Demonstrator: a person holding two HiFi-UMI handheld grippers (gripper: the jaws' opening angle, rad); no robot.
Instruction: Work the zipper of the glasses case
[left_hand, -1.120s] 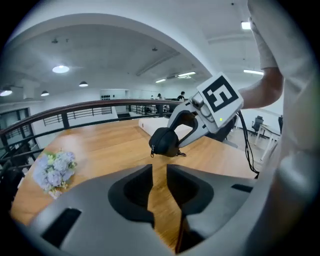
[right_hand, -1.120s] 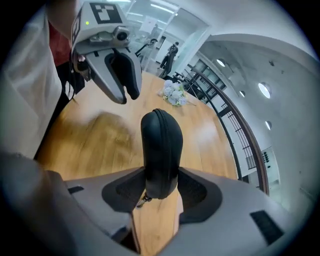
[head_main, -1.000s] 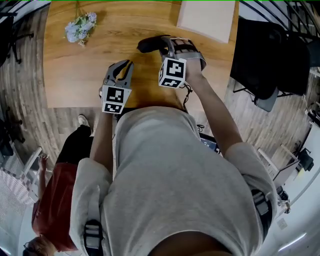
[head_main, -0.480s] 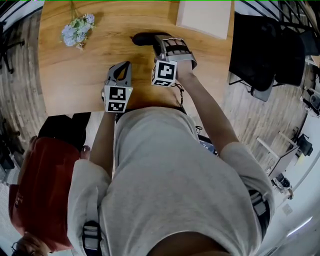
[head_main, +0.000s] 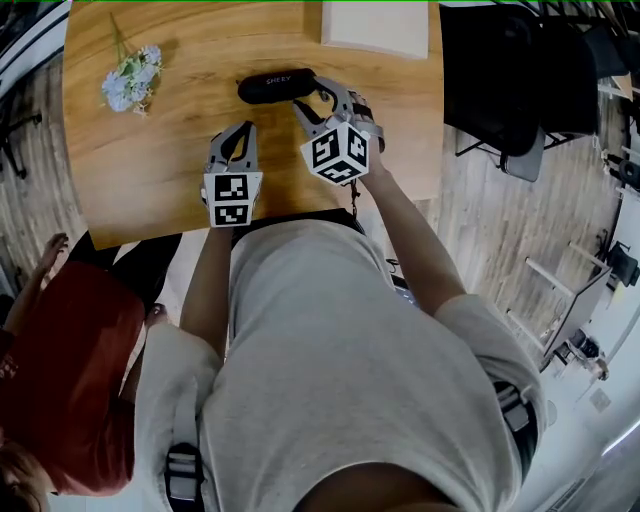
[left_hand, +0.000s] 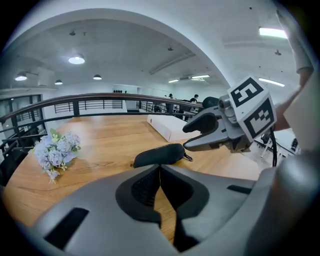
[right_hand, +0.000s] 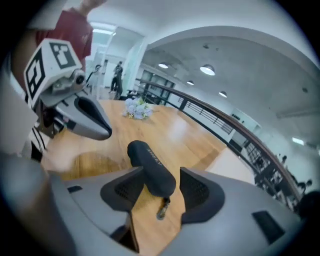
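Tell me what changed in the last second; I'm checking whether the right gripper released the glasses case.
The right gripper rolled and drew back slightly, uncovering more of the glasses case. Its jaws have just been opening; the case's end with the zipper pull sits between them, unclamped. The left gripper stays shut and empty near the table's edge; case, flowers and white box kept their places.

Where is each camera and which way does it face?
Head view: on the person's head, facing steeply down at the table; shows torso, arms, left gripper, right gripper.
Left gripper view: on that gripper, looking past its shut jaws at the glasses case.
Right gripper view: on that gripper; its jaws, just opened wider, straddle the case's end.
Shared: both gripper views show the case, flowers and the other gripper.
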